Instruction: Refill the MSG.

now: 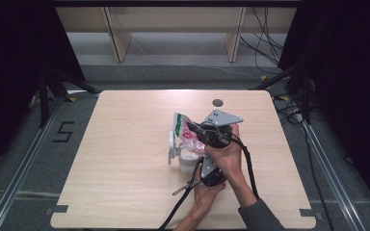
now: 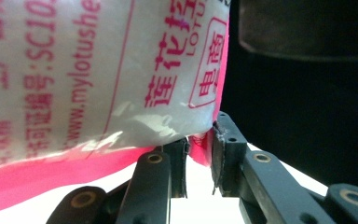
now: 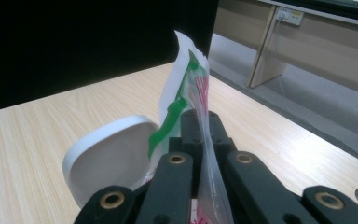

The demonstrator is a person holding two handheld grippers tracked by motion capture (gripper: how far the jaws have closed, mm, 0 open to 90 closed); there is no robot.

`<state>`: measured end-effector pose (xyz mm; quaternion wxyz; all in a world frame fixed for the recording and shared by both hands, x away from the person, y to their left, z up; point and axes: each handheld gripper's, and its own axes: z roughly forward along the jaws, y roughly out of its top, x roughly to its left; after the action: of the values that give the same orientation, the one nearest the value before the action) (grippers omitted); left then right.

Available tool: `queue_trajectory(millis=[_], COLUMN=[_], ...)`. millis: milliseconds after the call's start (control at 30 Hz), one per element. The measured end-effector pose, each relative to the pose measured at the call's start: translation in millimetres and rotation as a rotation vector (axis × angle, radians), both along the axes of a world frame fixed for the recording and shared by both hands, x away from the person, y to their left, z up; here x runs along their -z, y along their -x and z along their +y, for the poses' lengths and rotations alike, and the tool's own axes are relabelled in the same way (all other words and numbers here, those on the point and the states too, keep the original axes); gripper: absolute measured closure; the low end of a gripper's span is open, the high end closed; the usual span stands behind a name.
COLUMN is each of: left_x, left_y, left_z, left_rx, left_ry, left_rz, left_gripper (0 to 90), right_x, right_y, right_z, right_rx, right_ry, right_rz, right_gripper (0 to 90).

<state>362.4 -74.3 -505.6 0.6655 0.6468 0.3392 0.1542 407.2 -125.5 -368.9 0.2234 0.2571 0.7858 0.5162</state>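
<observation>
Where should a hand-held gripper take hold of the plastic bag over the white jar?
Take the plastic bag by its flat sealed edges, coming edge-on so the jaws close across the thin film. The right hand-held gripper pinches its upper edge this way; the left hand-held gripper clamps a pink corner.

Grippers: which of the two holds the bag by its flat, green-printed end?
The right gripper: its fingers close flat on the thin green-printed film of the bag. The left gripper grips the full, pink-edged end.
</observation>
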Motion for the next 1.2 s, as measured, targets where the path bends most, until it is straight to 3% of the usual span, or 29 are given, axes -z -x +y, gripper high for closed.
queue_trajectory(millis=[67, 100, 167, 300, 333, 400, 500, 600, 700, 767, 800, 933, 1167, 1200], left_x=[0.3, 0.9, 1.1, 1.5, 1.1, 0.8, 0.5, 0.4, 0.4, 1.4, 0.7, 0.8, 0.5, 0.8], left_y=[1.2, 1.0, 1.2, 1.6, 2.1, 1.9, 2.5, 2.6, 2.6, 2.3, 3.1, 2.6, 2.6, 2.3], left_z=[0.8, 0.5, -0.2, -0.1, 0.9, 1.5, 1.3, 1.7, 2.0, 0.5, 1.6, 0.8, 0.8, -0.1], left_rx=[-0.003, 0.003, 0.001, -0.003, -0.006, -0.008, -0.01, -0.012, -0.003, -0.006, -0.014, 0.004, 0.003, 0.0], left_ry=[-0.027, -0.017, -0.008, -0.007, -0.027, -0.037, -0.018, -0.022, -0.022, 0.0, -0.023, 0.0, 0.003, 0.012], left_rz=[-0.001, -0.004, -0.002, 0.003, 0.006, 0.007, 0.007, 0.009, 0.004, 0.003, 0.013, 0.001, 0.001, -0.003], left_gripper=[77.2, 77.2, 77.2, 77.2, 77.2, 77.2, 77.2, 77.2, 77.2, 77.2, 77.2, 77.2, 77.2, 77.2], right_x=[0.6, 1.4, 1.9, 2.1, 2.6, 0.9, 1.1, 2.6, 1.5, 2.8, 3.0, 1.2, 1.7, 2.3], right_y=[-1.4, -1.0, -1.7, -3.6, -2.6, -1.3, -1.3, -0.8, -0.6, -1.1, -1.3, -0.7, -0.6, 0.8], right_z=[0.4, 0.7, 0.9, -0.9, -0.5, -0.7, 0.8, 1.8, 1.9, 1.8, 1.7, 0.5, 2.1, 2.8], right_rx=[0.006, 0.007, -0.011, 0.008, 0.013, 0.004, 0.005, 0.011, 0.01, 0.02, 0.014, 0.013, 0.01, 0.015], right_ry=[0.018, 0.006, 0.001, 0.012, -0.002, 0.004, 0.009, 0.006, 0.001, 0.001, 0.007, 0.003, 0.005, 0.009], right_rz=[-0.029, 0.0, 0.014, -0.019, 0.007, 0.003, -0.001, 0.012, -0.005, 0.004, 0.006, 0.009, -0.008, 0.014], right_gripper=[90.0, 90.0, 90.0, 90.0, 90.0, 90.0, 90.0, 90.0, 90.0, 90.0, 90.0, 90.0, 90.0, 90.0])
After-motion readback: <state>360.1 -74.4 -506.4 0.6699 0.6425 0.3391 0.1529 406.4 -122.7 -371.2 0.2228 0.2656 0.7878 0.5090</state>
